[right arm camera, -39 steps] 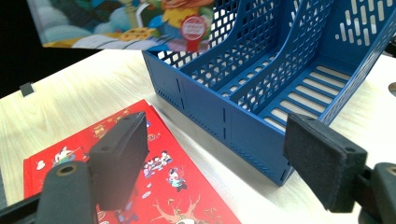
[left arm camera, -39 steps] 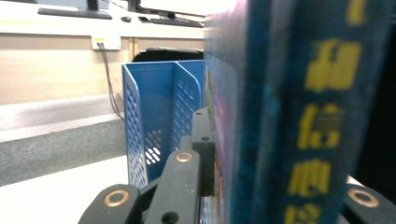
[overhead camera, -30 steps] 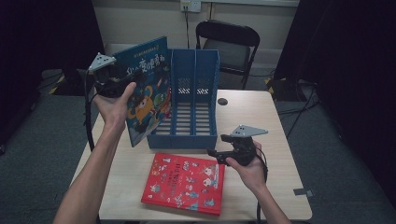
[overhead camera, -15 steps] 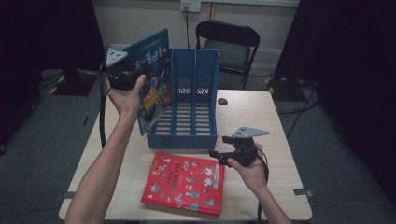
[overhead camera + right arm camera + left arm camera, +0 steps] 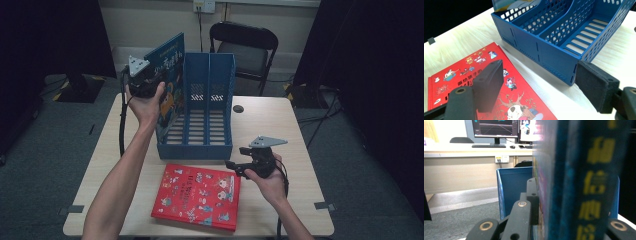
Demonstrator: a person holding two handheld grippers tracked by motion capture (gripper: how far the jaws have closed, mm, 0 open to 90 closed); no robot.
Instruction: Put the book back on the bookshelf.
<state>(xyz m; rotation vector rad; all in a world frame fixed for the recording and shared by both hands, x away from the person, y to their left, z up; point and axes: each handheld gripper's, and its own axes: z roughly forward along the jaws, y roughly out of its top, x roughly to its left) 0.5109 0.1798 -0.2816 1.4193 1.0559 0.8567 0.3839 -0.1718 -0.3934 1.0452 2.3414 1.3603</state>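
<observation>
A blue picture book (image 5: 172, 57) stands nearly upright against the left wall of the blue two-slot file rack (image 5: 200, 135). My left gripper (image 5: 156, 80) is shut on its edge. In the left gripper view the book's spine (image 5: 594, 182) stands between the jaws of my left gripper (image 5: 571, 205), with the rack's wall (image 5: 511, 187) behind. I cannot tell whether the book's lower edge is inside the left slot. A red picture book (image 5: 197, 197) lies flat in front of the rack. My right gripper (image 5: 239, 165) hovers open at its right edge. Its pads (image 5: 487, 82) straddle the red book (image 5: 454, 75) and the rack's front corner (image 5: 554, 57).
The light wooden table (image 5: 305, 165) ends close behind the rack. A black folding chair (image 5: 245, 47) stands beyond it. A small dark round object (image 5: 238, 108) lies right of the rack. Bare tabletop lies to the left and right.
My left hand has carried the blue book right and down toward the rack and stood it more upright. The right gripper has stayed in place.
</observation>
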